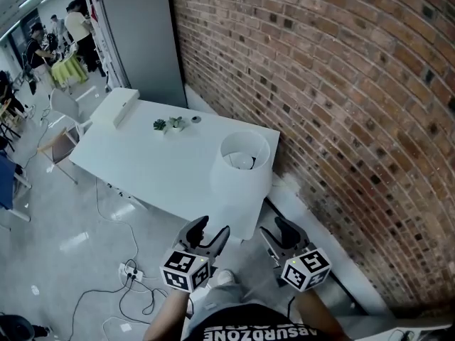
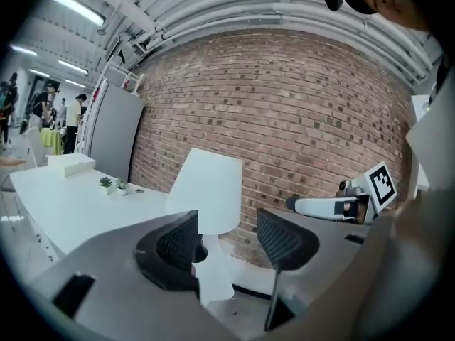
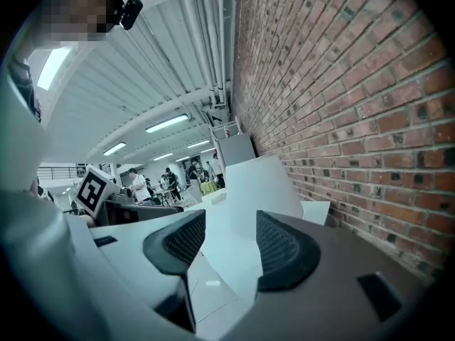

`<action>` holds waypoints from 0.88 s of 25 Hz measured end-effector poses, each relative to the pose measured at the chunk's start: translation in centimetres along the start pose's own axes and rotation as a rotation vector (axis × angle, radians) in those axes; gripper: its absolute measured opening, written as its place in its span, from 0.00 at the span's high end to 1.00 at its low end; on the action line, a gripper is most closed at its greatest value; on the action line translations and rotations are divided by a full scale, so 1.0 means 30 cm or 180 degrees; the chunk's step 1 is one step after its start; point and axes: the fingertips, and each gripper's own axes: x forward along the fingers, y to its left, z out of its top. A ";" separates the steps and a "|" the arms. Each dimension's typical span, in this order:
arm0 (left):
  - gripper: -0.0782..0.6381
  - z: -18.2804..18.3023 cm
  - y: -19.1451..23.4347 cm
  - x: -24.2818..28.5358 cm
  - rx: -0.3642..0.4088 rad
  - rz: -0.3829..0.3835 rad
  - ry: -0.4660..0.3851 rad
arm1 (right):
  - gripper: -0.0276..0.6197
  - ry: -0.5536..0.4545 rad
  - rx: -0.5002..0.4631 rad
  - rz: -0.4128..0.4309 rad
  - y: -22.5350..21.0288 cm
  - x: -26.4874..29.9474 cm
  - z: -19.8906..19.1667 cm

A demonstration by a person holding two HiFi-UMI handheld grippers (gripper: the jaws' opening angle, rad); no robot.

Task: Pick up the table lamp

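Flanking the scene at 3 o'clock, the brick wall borders the white table. The table lamp stands upright on the table's near corner, close to the edge, at 12 o'clock from the person. Left gripper and right gripper hover short of it at 6 o'clock, jaws wide apart and holding nothing. Risk: the shade looks smooth and tapered, so uneven pressure from either side could tip the lamp off that edge. Small potted plants sit well apart at 10 o'clock.

Foot of the table lamp out of sight from overhead; small round tabletop item unidentifiable.
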 end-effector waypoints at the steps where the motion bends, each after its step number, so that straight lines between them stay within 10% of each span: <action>1: 0.55 0.000 0.017 0.006 -0.0046 -0.0024 -0.0021 | 0.64 0.0017 0.0046 -0.0009 -0.013 0.012 -0.005; 22: 0.54 -0.083 0.246 0.202 -0.0607 -0.0345 0.0396 | 0.60 0.0263 0.0541 -0.0083 -0.218 0.181 -0.088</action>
